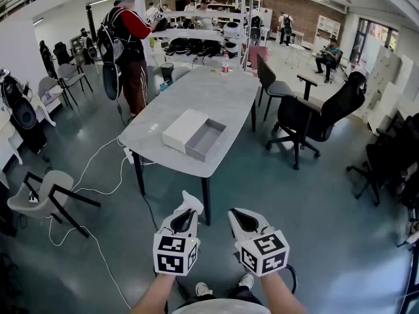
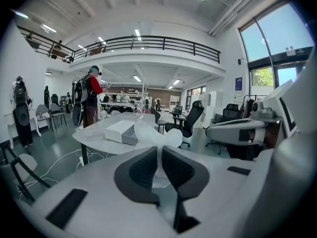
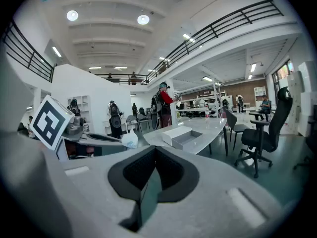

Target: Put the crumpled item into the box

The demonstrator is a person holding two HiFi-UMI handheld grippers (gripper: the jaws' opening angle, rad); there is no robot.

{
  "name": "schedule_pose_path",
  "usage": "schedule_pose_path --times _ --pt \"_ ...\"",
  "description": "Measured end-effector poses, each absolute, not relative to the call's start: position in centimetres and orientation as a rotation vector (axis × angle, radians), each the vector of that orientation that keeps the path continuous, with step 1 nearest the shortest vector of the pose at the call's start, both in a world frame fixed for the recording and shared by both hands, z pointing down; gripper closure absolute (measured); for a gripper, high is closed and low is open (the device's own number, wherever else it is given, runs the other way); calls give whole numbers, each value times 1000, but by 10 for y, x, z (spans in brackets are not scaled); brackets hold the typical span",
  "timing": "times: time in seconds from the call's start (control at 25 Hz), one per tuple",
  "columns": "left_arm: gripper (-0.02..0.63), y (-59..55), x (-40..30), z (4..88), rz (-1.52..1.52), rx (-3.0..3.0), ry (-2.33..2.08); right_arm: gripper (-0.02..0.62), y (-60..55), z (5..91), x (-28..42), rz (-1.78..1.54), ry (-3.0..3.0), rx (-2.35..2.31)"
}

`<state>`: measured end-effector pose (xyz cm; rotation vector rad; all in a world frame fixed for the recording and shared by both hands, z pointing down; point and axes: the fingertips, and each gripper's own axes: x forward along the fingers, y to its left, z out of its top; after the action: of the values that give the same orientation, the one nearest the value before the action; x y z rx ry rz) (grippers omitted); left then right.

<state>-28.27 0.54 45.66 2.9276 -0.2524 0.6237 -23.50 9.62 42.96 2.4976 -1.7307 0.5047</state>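
A crumpled, thin white item [image 2: 154,134] sticks out between the pads of my left gripper [image 2: 159,151], which is shut on it. In the head view that gripper [image 1: 188,203] hangs low over the floor, short of the table's near end. My right gripper [image 1: 237,216] is beside it, shut with nothing in it [image 3: 155,151]. The box [image 1: 195,135] lies on the grey table [image 1: 222,97], a white lid next to an open grey tray. It also shows ahead in both gripper views, as the box [image 2: 122,131] and the box [image 3: 185,137]. The crumpled item [image 3: 130,139] shows at the left gripper's tip.
A person in red [image 1: 129,48] stands at the table's far left corner. A bottle [image 1: 225,63] stands at the far end. Black office chairs [image 1: 313,116] are to the right, and a pale chair [image 1: 43,198] and white cables [image 1: 98,175] to the left.
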Motion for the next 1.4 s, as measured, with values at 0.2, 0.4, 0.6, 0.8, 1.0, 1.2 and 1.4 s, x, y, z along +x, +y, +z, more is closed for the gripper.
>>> schedule_pose_path --times 0.2,0.4,0.6,0.8,1.0,1.2,1.4 --pt "577 -7 -282 460 627 2927 -228 591 84 430 -236 511 -1708 2523" --pt "577 -12 -271 459 620 2928 -193 591 82 429 -228 508 -1680 2545" --pt "577 -12 -251 459 630 2932 -163 591 82 429 -210 519 -1665 2571" --pt "577 -11 -221 460 639 2935 -159 591 82 433 -179 529 -1680 2592" --pt "577 -7 -182 465 661 2938 -188 591 81 439 -138 540 -1721 2585" --pt "577 1 -131 470 686 2925 -215 591 87 444 -84 563 -1759 2572" --pt "575 10 -86 470 712 2912 -244 591 93 445 -36 592 -1789 2558"
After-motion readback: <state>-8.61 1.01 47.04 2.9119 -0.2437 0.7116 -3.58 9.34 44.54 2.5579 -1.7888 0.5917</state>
